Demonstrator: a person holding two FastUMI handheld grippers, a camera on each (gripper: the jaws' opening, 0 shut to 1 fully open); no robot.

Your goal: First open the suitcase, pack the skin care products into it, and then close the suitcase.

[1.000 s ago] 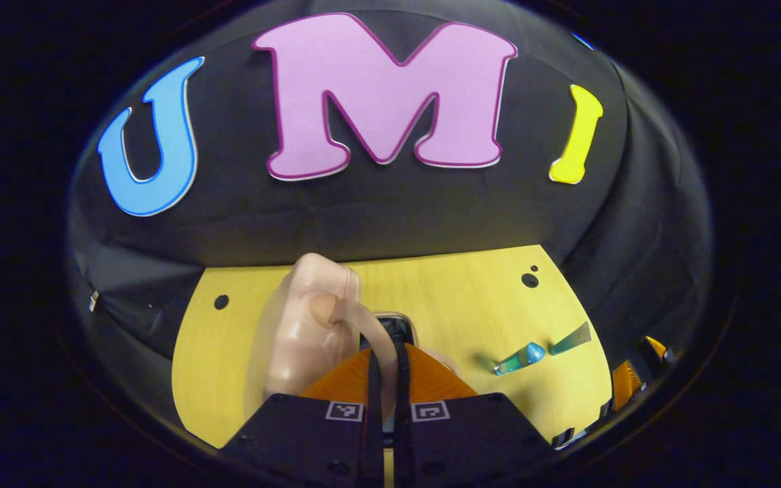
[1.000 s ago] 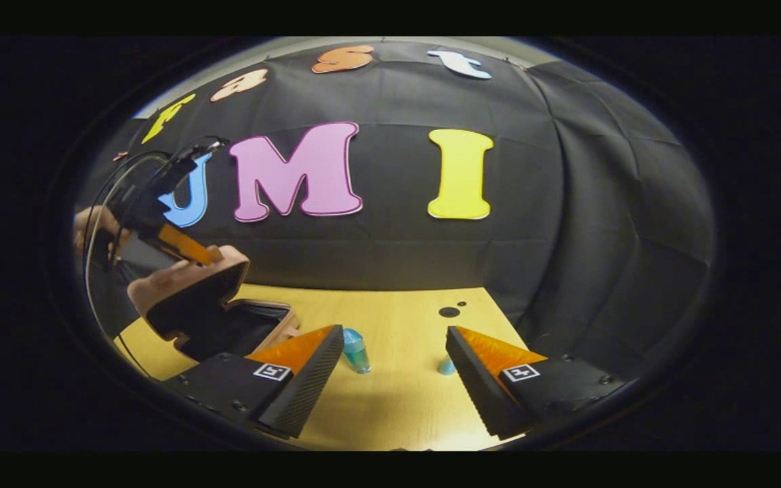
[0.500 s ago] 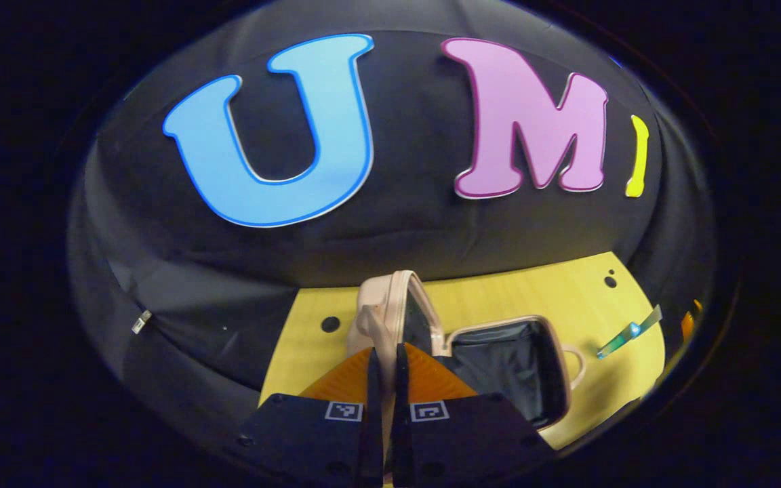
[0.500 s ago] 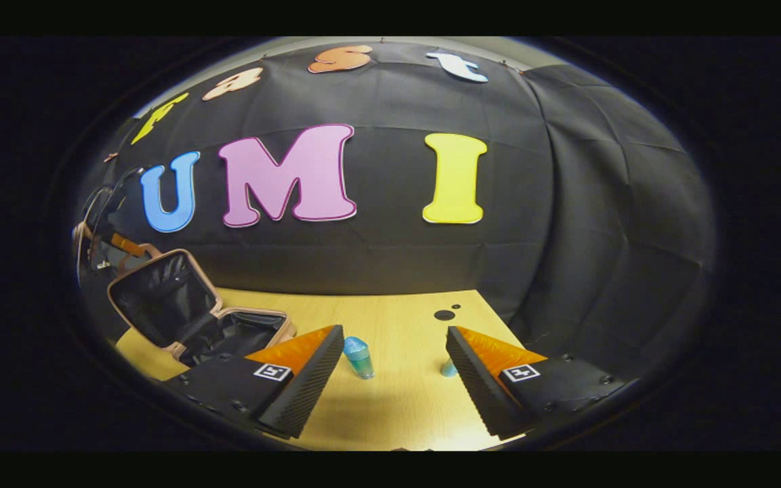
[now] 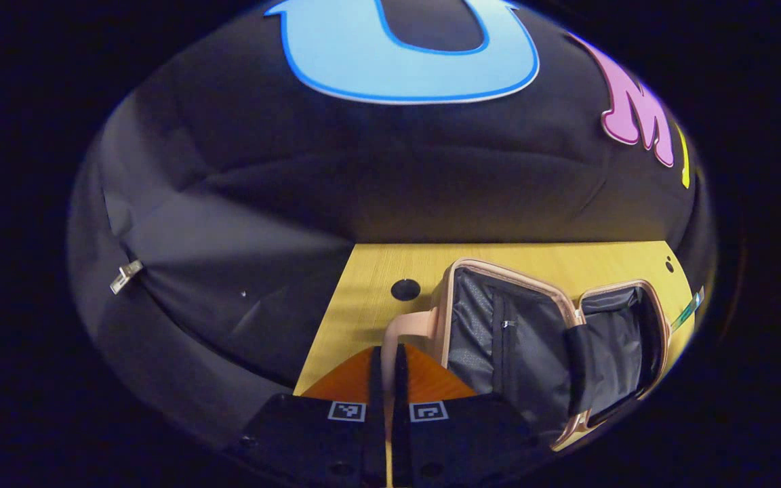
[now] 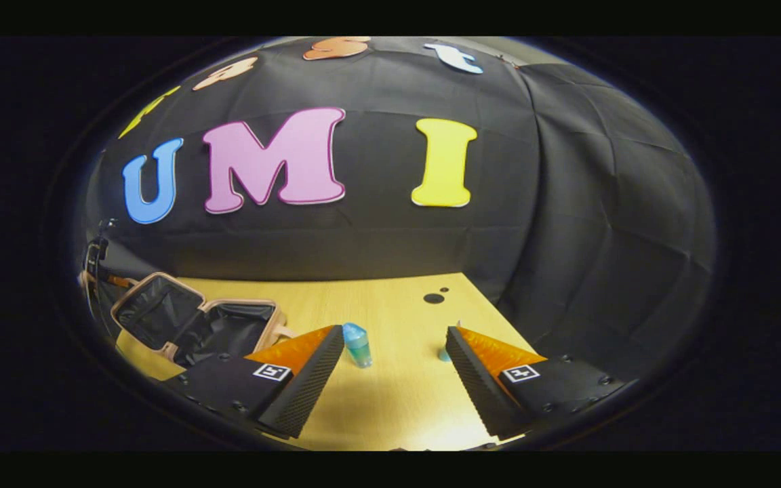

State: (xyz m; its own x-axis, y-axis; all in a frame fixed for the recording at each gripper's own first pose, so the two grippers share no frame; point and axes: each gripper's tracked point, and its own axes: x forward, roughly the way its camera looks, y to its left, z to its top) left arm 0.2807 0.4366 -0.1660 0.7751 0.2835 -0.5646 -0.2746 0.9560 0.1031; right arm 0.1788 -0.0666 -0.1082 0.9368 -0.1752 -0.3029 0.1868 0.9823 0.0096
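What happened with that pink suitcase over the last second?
The left gripper, shut on the handle, swung the lid of the suitcase from half raised to nearly flat. The right gripper stayed open above the table; the blue bottle stayed put.

We see a black cloth wall (image 6: 567, 203) hanging creased across the upper frame. Below it a light wooden tabletop (image 6: 390, 305) fills the lower centre, with dark round holes (image 6: 433, 298) near its far edge.
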